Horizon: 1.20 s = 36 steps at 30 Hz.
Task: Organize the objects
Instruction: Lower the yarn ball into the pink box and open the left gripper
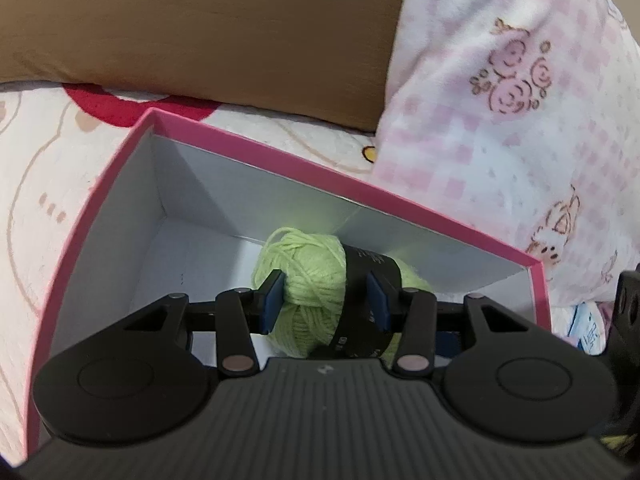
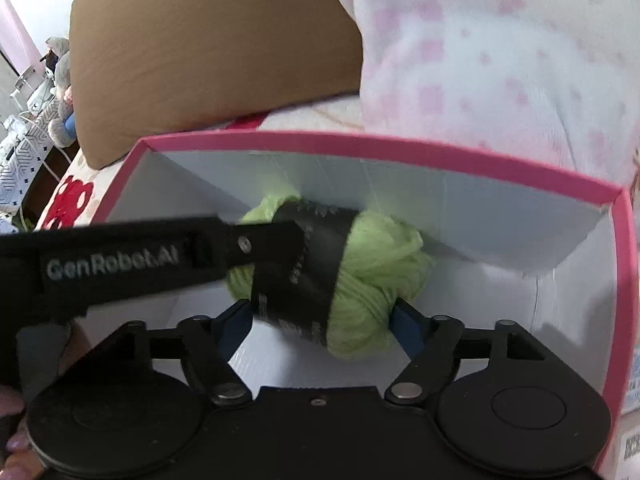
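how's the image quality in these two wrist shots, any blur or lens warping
Left wrist view: mostly sharp on the green yarn ball and left gripper; the fisheye bows the pink box rim into a curve and darkens the corners. Right wrist view: softer, with motion smear on the yarn's black label and the checked blanket; a bright washed-out patch sits at the far left edge.

A bed [image 1: 48, 184] with a cartoon-printed cover carried a pink-rimmed box [image 1: 280, 168], a brown pillow [image 1: 200, 40] and a pink-checked blanket [image 1: 520, 100].
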Motion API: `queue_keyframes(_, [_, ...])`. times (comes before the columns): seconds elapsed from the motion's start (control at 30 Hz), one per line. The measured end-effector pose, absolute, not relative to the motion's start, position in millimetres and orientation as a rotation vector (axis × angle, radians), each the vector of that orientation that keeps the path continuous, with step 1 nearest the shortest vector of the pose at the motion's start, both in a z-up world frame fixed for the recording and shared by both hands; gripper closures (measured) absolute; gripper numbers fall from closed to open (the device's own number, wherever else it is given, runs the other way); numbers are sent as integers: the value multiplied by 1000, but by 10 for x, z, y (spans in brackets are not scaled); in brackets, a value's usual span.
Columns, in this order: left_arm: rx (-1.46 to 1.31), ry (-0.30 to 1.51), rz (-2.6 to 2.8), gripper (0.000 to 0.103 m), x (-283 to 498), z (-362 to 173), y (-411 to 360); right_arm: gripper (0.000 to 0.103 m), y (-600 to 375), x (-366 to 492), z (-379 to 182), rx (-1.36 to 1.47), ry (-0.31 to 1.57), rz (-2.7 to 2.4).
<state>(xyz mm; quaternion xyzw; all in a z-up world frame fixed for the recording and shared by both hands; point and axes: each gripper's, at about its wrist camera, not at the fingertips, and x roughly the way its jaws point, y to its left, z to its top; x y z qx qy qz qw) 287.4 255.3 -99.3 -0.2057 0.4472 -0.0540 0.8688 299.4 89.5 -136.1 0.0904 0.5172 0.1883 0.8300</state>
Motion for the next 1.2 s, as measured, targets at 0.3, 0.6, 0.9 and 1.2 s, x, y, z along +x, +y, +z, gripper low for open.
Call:
queue_keyframes(0.3, [-489,864,-63,60,2775,-926,2682,46,1074,2951,-1366,28,1120,353])
queue_keyframes(0.6, [-448,903,-50,66,2757,-981,2664,53,1147,2963,-1394,2,1097,357])
queue_keyframes(0.9, [-378,968,-41,65,2777,-930,2600,53,889,2694,-938,-52,1050,404])
queue_keyframes(1.2, [-321,1003,21,64,2510,-618,2465,47,426,2298,-494,-57,989,420])
